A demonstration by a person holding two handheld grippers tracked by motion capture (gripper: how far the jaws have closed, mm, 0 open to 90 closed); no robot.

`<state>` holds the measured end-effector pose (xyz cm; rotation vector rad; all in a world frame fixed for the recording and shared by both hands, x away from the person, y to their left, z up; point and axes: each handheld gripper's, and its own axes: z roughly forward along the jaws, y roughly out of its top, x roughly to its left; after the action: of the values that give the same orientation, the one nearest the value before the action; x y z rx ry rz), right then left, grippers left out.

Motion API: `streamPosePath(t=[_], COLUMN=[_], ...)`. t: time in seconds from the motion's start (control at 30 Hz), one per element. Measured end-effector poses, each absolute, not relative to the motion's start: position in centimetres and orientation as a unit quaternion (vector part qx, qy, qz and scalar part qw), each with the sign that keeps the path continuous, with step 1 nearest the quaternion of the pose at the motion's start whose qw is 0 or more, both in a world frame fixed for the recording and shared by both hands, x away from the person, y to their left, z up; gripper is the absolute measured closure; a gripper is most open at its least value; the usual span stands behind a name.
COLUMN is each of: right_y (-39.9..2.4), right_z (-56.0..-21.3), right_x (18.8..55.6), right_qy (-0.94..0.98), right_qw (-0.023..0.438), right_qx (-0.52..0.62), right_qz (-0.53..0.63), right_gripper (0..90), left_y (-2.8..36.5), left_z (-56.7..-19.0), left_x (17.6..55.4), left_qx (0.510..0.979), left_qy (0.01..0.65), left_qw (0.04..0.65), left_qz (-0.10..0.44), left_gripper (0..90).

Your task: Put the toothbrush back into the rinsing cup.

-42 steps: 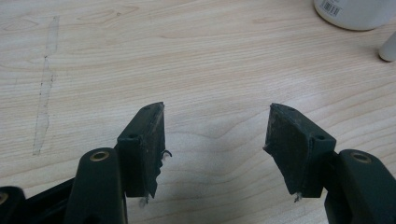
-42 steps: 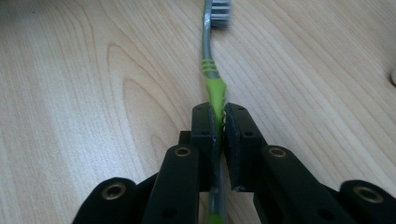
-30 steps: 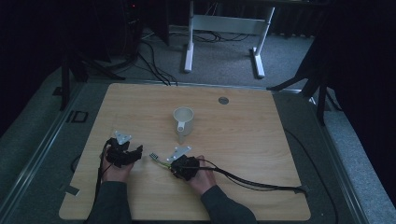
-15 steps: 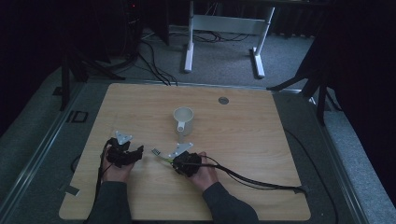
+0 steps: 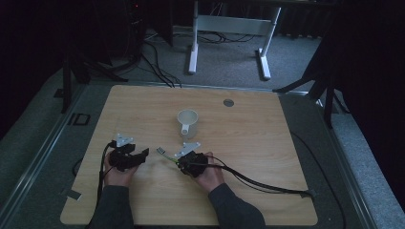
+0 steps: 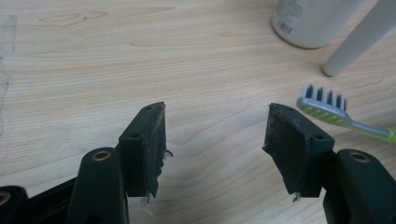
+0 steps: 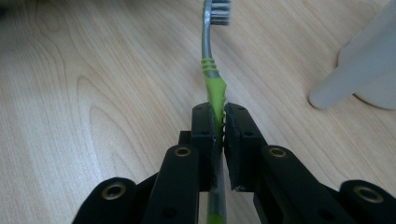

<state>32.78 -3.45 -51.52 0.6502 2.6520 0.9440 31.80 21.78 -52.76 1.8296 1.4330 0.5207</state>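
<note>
A green and grey toothbrush (image 7: 212, 70) is clamped by its handle in my right gripper (image 7: 219, 121), which is shut on it; the bristle head points away over the wooden table. In the high view the right gripper (image 5: 180, 162) sits near the table's front middle, with the toothbrush (image 5: 165, 153) reaching left toward my left gripper (image 5: 143, 153). My left gripper (image 6: 217, 135) is open with nothing between its jaws; the toothbrush (image 6: 327, 105) head lies just right of its right jaw. A white mug (image 5: 187, 121) stands upright behind both grippers, handle toward me.
The wooden table (image 5: 267, 143) has bare room to the right and at the back left. A small round grey disc (image 5: 229, 102) sits near its far edge. Black cables (image 5: 258, 183) trail from the right gripper to the front right. The mug (image 6: 313, 21) stands beyond the left gripper's jaws.
The right hand with the toothbrush has shifted only slightly. The left hand has stayed where it was.
</note>
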Motion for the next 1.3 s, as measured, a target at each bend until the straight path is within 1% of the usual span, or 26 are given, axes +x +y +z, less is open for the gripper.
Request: streamPosePath(t=[0.53,0.7,1.3], right_y=[-4.1,-4.3,-5.3], right_z=[-50.1,-49.5,-47.5], right_x=[33.5,33.7,34.7], right_qy=[0.904,0.901,0.892], right_qw=[0.133,0.135,0.138], right_qx=[0.226,0.227,0.224], right_qz=[0.337,0.343,0.369], right_gripper=[82.4,82.5,82.4], left_y=[21.3,21.0,20.0], left_z=[-52.7,-52.4,-51.9], left_x=[31.8,31.8,31.8], left_qx=[0.720,0.720,0.733], left_qy=[0.548,0.539,0.515], left_qw=[0.383,0.407,0.419], left_qz=[0.185,0.160,0.149], left_gripper=[39.7,39.8,41.8])
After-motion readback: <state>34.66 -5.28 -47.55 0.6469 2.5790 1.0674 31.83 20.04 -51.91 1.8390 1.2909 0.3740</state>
